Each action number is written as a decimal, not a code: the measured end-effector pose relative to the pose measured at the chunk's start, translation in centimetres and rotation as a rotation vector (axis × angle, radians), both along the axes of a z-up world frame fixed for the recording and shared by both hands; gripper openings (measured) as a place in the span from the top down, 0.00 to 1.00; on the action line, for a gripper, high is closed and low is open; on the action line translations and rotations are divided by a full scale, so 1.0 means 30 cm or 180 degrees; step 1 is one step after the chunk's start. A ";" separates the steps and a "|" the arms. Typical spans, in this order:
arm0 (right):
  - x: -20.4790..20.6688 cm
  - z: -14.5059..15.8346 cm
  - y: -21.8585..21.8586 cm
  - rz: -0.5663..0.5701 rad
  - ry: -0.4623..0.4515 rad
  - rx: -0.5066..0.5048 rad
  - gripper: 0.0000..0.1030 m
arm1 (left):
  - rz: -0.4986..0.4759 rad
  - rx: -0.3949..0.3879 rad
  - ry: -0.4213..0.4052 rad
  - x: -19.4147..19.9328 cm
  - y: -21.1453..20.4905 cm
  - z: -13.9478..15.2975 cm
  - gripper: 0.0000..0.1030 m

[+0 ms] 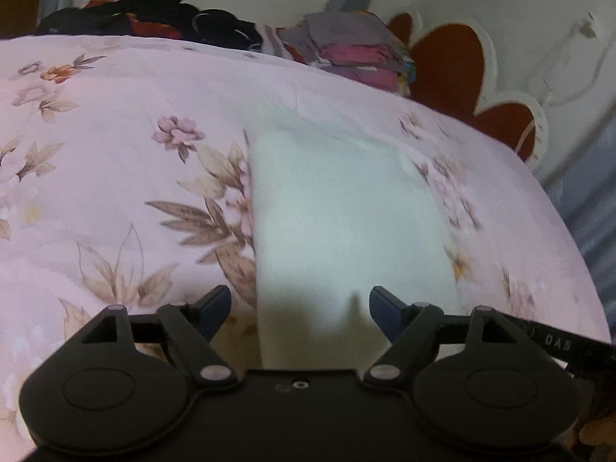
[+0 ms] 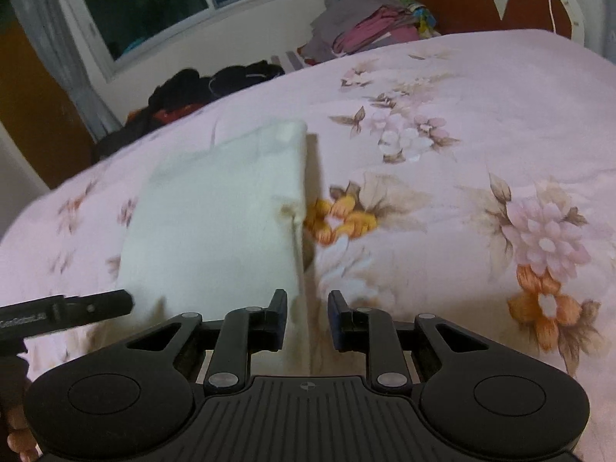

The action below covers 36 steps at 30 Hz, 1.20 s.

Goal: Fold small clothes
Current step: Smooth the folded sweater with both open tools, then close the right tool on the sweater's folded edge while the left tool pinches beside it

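A pale white folded garment (image 1: pixel 342 227) lies flat on the pink floral bedspread (image 1: pixel 115 115). It also shows in the right wrist view (image 2: pixel 219 215). My left gripper (image 1: pixel 300 308) is open wide and empty, hovering over the garment's near edge. My right gripper (image 2: pixel 308 319) is open and empty, with the garment's near right edge between and just beyond its fingers. The left gripper's side (image 2: pixel 65 310) shows at the left of the right wrist view.
A stack of folded clothes (image 1: pixel 354 46) sits at the far side near the red and white headboard (image 1: pixel 454 61). A heap of dark clothes (image 1: pixel 154 15) lies at the far left edge. A window (image 2: pixel 184 0) is behind the bed.
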State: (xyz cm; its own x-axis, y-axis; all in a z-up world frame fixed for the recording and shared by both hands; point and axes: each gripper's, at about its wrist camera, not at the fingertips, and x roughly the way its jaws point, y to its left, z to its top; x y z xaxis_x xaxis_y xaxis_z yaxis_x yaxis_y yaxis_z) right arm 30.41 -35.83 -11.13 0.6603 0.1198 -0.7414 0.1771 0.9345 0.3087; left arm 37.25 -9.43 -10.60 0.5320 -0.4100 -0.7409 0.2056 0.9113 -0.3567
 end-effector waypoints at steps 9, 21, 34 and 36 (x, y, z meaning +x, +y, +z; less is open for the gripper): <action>0.117 0.033 -0.029 0.0074 -0.0209 0.0093 0.34 | 0.0179 -0.0031 -0.0019 0.110 -0.017 0.011 0.23; 0.300 -0.052 -0.051 0.0119 -0.0063 0.0215 0.34 | 0.0168 -0.0179 0.0200 0.219 -0.046 -0.084 0.23; 0.340 -0.111 -0.025 0.0324 -0.0060 0.0420 0.59 | 0.0109 -0.0238 0.0131 0.232 -0.079 -0.112 0.39; 0.341 -0.117 -0.034 0.0315 -0.0052 0.0489 0.59 | 0.0102 -0.0257 0.0129 0.231 -0.078 -0.115 0.39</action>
State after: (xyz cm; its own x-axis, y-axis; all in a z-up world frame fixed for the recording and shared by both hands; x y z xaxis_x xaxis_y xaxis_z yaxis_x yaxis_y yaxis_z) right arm 40.65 -36.87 -14.63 0.6514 0.2958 -0.6987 0.0804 0.8888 0.4512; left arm 44.20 -11.76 -14.04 0.5161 -0.4524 -0.7273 0.1606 0.8852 -0.4366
